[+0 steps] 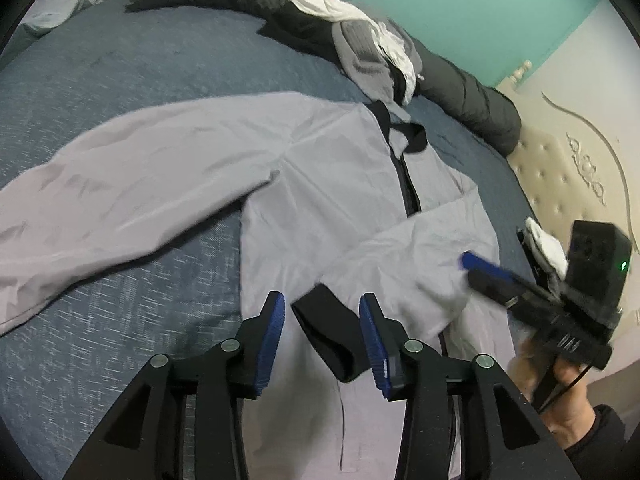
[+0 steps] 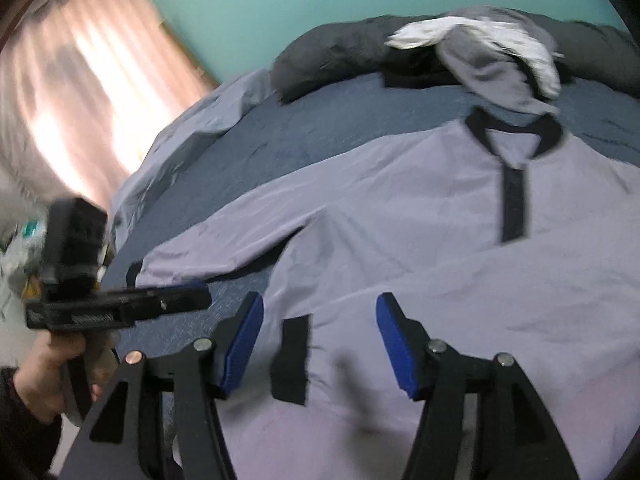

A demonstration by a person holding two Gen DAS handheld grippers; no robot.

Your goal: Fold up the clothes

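Broadly, a lilac-grey jacket (image 1: 328,184) is lying face up across the blue bedspread (image 1: 120,92), its black collar (image 2: 516,128) pointing toward twelve o'clock, where a heap of grey and white clothes (image 1: 360,44) is resting against a dark rolled duvet (image 1: 460,76). One sleeve (image 1: 132,184) is stretching out flat toward nine o'clock in the left wrist view; the other sleeve (image 1: 416,248) is already lying folded across the chest, its black cuff (image 1: 324,332) sitting at six o'clock. By my judgement the sleeve-folding step is under way, with one sleeve done and the outstretched one waiting. The next move is likely calling for a reach to that far sleeve and a pinch near its cuff, then a carry across the body.

The left gripper (image 1: 322,338) is standing partly open, its blue pads either side of the cuff without pressing it. The right gripper (image 2: 320,344) is spreading wider, released and empty, the cuff lying loose between its pads.
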